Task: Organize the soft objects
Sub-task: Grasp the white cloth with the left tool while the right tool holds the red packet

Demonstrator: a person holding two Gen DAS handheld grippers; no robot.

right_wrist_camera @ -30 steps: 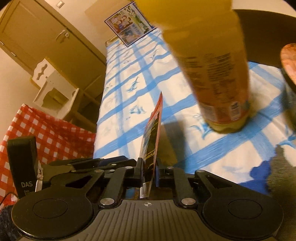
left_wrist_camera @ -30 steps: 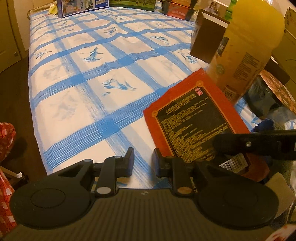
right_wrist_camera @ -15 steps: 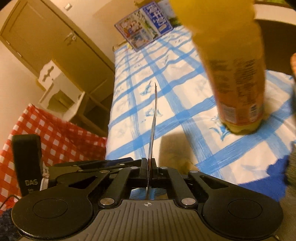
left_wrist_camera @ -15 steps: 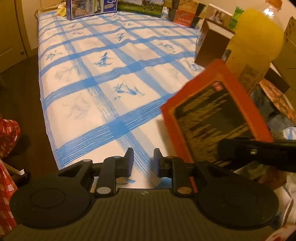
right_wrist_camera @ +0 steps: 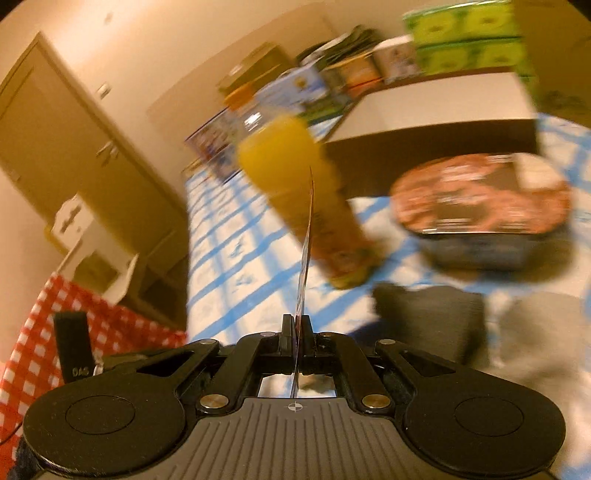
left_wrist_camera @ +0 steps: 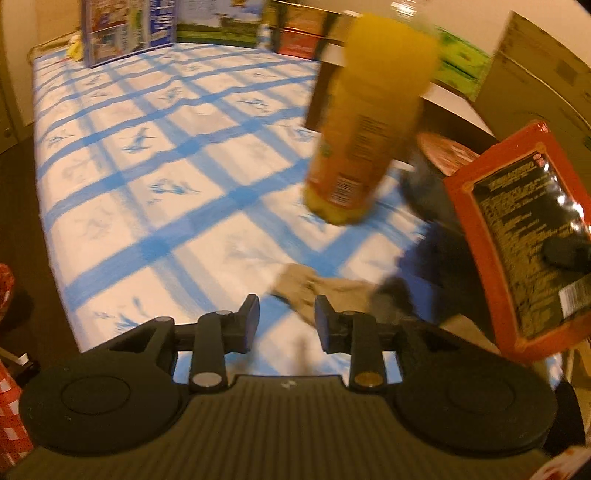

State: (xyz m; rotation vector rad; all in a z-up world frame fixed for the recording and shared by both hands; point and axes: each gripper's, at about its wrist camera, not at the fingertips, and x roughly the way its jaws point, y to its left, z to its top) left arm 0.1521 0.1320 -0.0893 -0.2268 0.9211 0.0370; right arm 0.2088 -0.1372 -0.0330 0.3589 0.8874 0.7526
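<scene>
My right gripper [right_wrist_camera: 297, 325] is shut on a flat red-and-black packet [right_wrist_camera: 307, 236], seen edge-on in the right wrist view. In the left wrist view that packet [left_wrist_camera: 517, 236] hangs in the air at the right, with a right gripper finger [left_wrist_camera: 565, 251] pressed on its face. My left gripper [left_wrist_camera: 286, 317] hovers over the table edge; its jaws are opening and hold nothing. Just beyond its fingertips lies a beige cloth [left_wrist_camera: 321, 291], and a dark blue cloth [left_wrist_camera: 432, 254] is heaped to the right of it. In the right wrist view the dark cloth [right_wrist_camera: 428, 314] lies below the packet.
A tall orange-juice bottle [left_wrist_camera: 365, 122] stands on the blue-checked tablecloth [left_wrist_camera: 155, 177]. A round lidded bowl [right_wrist_camera: 480, 206] sits behind the cloths, a dark box [right_wrist_camera: 436, 122] beyond it. Boxes [left_wrist_camera: 129, 33] line the far edge. A red-checked bag [right_wrist_camera: 33, 332] sits at the left.
The right gripper lifted the packet off the table and carried it up and to the right, uncovering the beige and dark cloths. The left gripper rose, shifted right, and its jaws widened.
</scene>
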